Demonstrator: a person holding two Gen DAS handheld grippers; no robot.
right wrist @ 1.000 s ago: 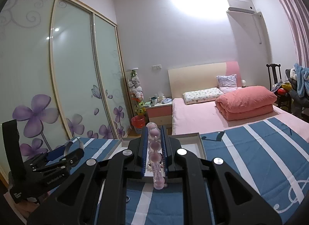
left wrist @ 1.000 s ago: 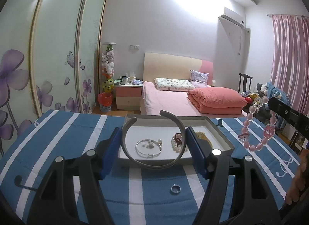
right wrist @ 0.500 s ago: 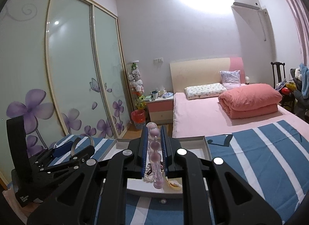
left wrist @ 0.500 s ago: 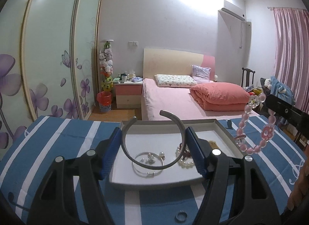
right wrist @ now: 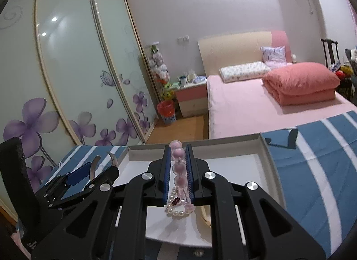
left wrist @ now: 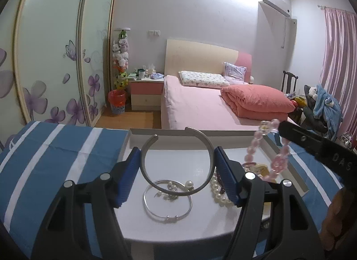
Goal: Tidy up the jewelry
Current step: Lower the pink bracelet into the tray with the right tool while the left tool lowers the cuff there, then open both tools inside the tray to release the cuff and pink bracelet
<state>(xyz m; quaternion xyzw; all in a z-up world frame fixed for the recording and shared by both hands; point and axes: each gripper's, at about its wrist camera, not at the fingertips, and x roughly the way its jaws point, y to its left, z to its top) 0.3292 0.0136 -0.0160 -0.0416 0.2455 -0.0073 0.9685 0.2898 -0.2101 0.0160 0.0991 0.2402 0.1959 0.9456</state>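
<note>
My left gripper [left wrist: 177, 170] is shut on an open silver cuff bangle [left wrist: 209, 155] and holds it above the white tray [left wrist: 142, 137]. My right gripper [right wrist: 177, 166] is shut on a pink bead bracelet [right wrist: 179, 168], which hangs over the tray's right part, also in the left wrist view [left wrist: 277, 164]. In the tray lie a thin silver bangle with pearls [left wrist: 167, 202], a white pearl bracelet [left wrist: 217, 191] and a yellow piece [left wrist: 260, 168]. The pearl bracelet [right wrist: 176, 209] lies just under the pink beads.
The tray [right wrist: 265, 150] sits on a blue and white striped cloth [left wrist: 55, 155]. A pink bed [left wrist: 200, 108], a nightstand [left wrist: 146, 94] and sliding wardrobe doors [right wrist: 67, 81] stand beyond. The left gripper [right wrist: 67, 184] shows at the left of the right wrist view.
Both grippers moved forward and down over the tray with their bracelets. The small ring on the cloth has dropped out of the left wrist view.
</note>
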